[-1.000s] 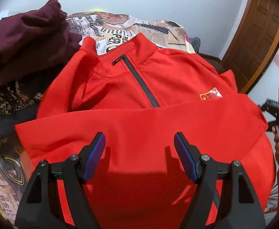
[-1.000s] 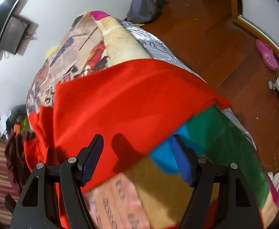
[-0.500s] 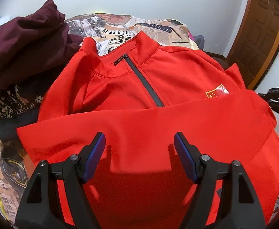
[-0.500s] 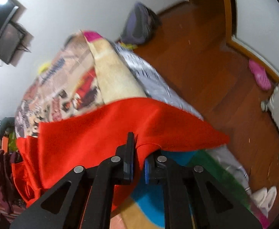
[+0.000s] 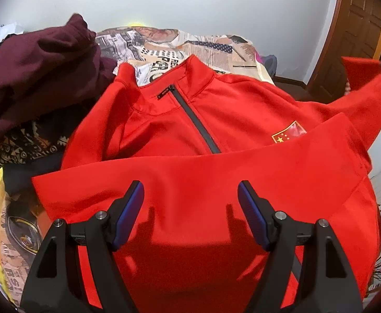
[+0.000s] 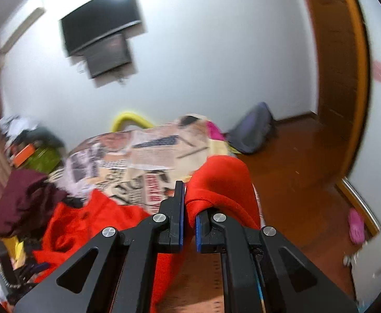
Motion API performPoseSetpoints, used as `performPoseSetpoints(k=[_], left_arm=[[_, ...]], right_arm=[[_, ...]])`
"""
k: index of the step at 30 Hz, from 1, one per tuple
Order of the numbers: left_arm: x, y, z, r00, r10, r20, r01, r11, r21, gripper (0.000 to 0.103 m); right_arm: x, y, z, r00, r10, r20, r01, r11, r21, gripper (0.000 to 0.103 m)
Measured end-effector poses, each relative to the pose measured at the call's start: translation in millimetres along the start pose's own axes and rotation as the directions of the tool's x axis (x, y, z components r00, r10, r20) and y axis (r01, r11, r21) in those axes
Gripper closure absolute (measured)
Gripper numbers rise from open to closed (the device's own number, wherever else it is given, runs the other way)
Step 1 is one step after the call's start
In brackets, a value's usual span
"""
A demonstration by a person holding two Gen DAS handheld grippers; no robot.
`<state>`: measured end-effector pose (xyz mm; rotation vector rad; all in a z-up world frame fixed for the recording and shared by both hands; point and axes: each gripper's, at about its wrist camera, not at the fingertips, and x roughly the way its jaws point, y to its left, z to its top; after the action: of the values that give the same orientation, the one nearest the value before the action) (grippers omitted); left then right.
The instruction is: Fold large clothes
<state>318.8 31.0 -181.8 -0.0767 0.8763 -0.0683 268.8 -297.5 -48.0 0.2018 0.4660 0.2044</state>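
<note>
Left wrist view: left gripper [image 5: 190, 208] at 6 o'clock, black two-finger frame with blue pads [image 5: 128, 215], jaws wide apart, nothing between them, hovering over the cloth. Directly under and ahead of it lies the bright red zip-neck pullover with stand collar [image 5: 190, 172], spread front-up on the newspaper-print bedspread [image 5: 164, 44]; its lower part is folded up across the chest, so a straight fold edge runs from 9 to 2 o'clock. Dark grey zipper [image 5: 195, 120] runs from the collar down to that fold edge, at centre. Small red flag badge with yellow stars [image 5: 289, 133] at 3 o'clock, partly covered by the fold. At 2 o'clock one red sleeve [image 5: 368, 78] is lifted off the bed, up toward the frame edge. Maroon fleece garment heap [image 5: 39, 73] at 10 o'clock, touching the pullover's shoulder; black-and-tan patterned cloth [image 5: 26, 146] below it at 9 o'clock. Far: white wall, brown wooden door [image 5: 352, 26] at 1 o'clock. Right wrist view, blurry: right gripper [image 6: 188, 211] at 6 o'clock, jaws pinched tight on a fold of red sleeve cloth, which bulges out past the tips toward 1 o'clock and hangs below. Rest of the pullover at 8 o'clock on the bedspread, maroon heap at 9 o'clock beside it. Further off: grey-purple backpack [image 6: 253, 133] on the brown wooden floor [image 6: 295, 172] at 2 o'clock, pink slipper [image 6: 356, 224] at 4 o'clock, black wall-mounted TV [image 6: 99, 18] at 11 o'clock.
</note>
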Motion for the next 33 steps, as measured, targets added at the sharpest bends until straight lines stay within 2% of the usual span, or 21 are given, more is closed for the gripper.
performPoseSetpoints(k=[4, 8, 11, 13, 15, 18, 20, 22, 24, 25, 27, 31, 33], left_arm=[[-13.0, 0.8, -0.1, 1.0, 0.001, 0.023, -0.002, 1.0, 0.017, 0.029], [-22.3, 0.9, -1.1, 0.999, -0.006, 0.034, 0.005, 1.0, 0.029, 0.029], [-27.7, 0.8, -3.6, 0.999, -0.003, 0.041, 0.001, 0.999, 0.044, 0.029], [-30.8, 0.2, -6.6, 0.999, -0.006, 0.041, 0.004, 0.999, 0.053, 0.029], [-33.7, -0.3, -10.1, 0.999, -0.008, 0.04, 0.005, 0.998, 0.064, 0.029], [-36.7, -1.8, -15.8, 0.999, -0.006, 0.039, 0.003, 0.997, 0.078, 0.029], [-38.1, -3.3, -19.8, 0.999, -0.001, 0.038, -0.002, 0.996, 0.087, 0.029], [-37.9, -4.5, -22.1, 0.999, 0.002, 0.036, -0.006, 0.995, 0.095, 0.029], [-38.7, -7.0, -23.3, 0.999, 0.001, 0.035, -0.005, 0.995, 0.103, 0.029], [-39.6, -8.1, -23.5, 0.999, 0.0, 0.037, -0.004, 0.994, 0.107, 0.029], [-41.1, -9.7, -22.9, 0.999, -0.004, 0.044, -0.001, 0.994, 0.111, 0.029], [-45.2, -12.8, -20.2, 0.998, -0.004, 0.06, -0.003, 0.993, 0.115, 0.029], [-47.3, -14.9, -18.9, 0.997, 0.009, 0.078, -0.018, 0.992, 0.123, 0.029]], right_arm=[[9.2, 29.2, -8.9, 0.995, 0.086, -0.051, -0.088, 0.996, -0.031, 0.097], [32.3, 50.3, -41.2, 0.972, 0.162, -0.172, -0.164, 0.986, 0.005, 0.097], [51.7, 68.7, -73.7, 0.949, 0.161, -0.271, -0.172, 0.985, -0.016, 0.097], [66.3, 77.5, -96.9, 0.922, 0.164, -0.351, -0.183, 0.983, -0.022, 0.097], [72.0, 83.5, -112.8, 0.902, 0.153, -0.405, -0.183, 0.982, -0.036, 0.097], [76.0, 89.5, -127.4, 0.883, 0.12, -0.454, -0.169, 0.983, -0.068, 0.097], [67.7, 89.2, -129.7, 0.884, 0.095, -0.458, -0.156, 0.983, -0.097, 0.097], [63.7, 92.7, -131.1, 0.875, 0.08, -0.478, -0.161, 0.978, -0.131, 0.092], [57.9, 93.7, -130.5, 0.868, 0.082, -0.489, -0.171, 0.975, -0.14, 0.078], [54.0, 92.6, -129.6, 0.869, 0.088, -0.487, -0.175, 0.975, -0.137, 0.075], [45.1, 88.4, -126.3, 0.876, 0.094, -0.472, -0.175, 0.976, -0.13, 0.062], [31.2, 85.5, -119.9, 0.889, 0.079, -0.451, -0.175, 0.969, -0.176, 0.054], [25.8, 78.3, -113.7, 0.903, 0.052, -0.426, -0.149, 0.969, -0.197, 0.05]])
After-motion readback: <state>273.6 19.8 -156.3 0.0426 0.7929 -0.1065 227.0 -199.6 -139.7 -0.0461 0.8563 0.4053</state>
